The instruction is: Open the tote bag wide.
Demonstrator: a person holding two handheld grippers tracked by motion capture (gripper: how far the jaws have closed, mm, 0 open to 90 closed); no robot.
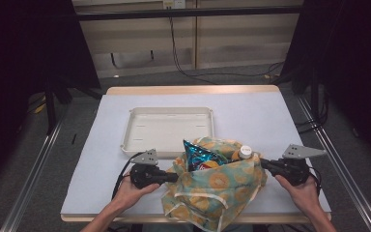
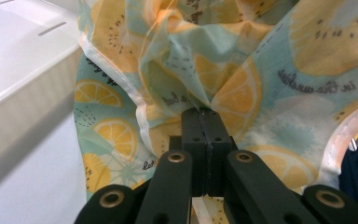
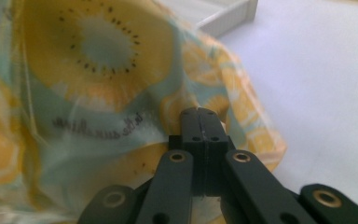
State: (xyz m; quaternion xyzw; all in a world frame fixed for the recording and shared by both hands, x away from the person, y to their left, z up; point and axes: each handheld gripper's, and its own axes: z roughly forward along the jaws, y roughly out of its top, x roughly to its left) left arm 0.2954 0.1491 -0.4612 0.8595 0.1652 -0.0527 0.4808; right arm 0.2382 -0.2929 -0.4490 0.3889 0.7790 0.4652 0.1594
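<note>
A dim room with black curtains on both sides and cables along the far floor frames my white tabletop (image 1: 101, 159). From the high view, the largest thing on it is the fruit-print cloth bag (image 1: 217, 186), slumped at the near edge around six o'clock, its lower hem lapping over the tabletop's front lip. Behind it, toward twelve o'clock, sits the empty white tray (image 1: 140, 130), just beside the bag's back edge. Poking out of the bag's mouth are a blue snack packet (image 1: 200, 157) and, at its two o'clock, a bottle with a white cap (image 1: 245, 152).

My left tongs (image 1: 174, 177) are at the bag's nine o'clock, clenched on a pinch of its cloth; the left gripper view shows the jaws pressed together with fabric gathered at their tips. My right tongs (image 1: 262, 163) are at three o'clock, likewise clamped shut on the bag's edge.

My worry: both grips look thin, only a fold of slippery fabric each. If I lift or spread unevenly, the cloth could slide free, the mouth could sag, and the bottle or packet might tip out onto the tabletop or roll off the near edge.
</note>
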